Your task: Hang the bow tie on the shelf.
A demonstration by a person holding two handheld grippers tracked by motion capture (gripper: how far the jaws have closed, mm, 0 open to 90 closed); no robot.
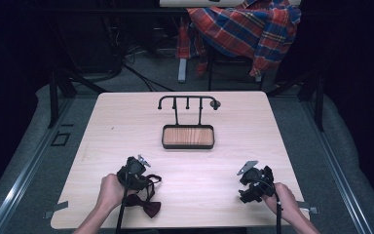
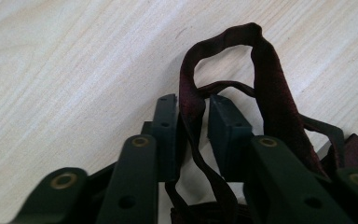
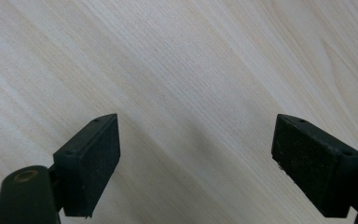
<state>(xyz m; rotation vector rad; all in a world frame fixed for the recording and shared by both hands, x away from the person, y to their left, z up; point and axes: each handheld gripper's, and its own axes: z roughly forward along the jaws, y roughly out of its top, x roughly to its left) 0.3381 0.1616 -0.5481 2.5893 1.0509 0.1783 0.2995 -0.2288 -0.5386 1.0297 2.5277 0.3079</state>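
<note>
Meanwhile, at the near left of the wooden table [image 1: 253, 122], the left gripper [image 2: 193, 109] has narrowed its jaws around the strap of a dark red bow tie [image 1: 146, 204], with a small gap still showing beside one pad. At the near right, the right gripper [image 3: 196, 154] hovers over bare wood with jaws spread wide, well apart from the black hook stand [image 1: 187, 101] with its tray [image 1: 188, 145] at mid-table.

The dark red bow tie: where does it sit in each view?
High view: bow tie near the table's front left edge, under the left hand-held gripper.
Left gripper view: its strap loops up between the jaws.
Right gripper view: bare tabletop.
Shared landmark: the pale wood grain.
</note>
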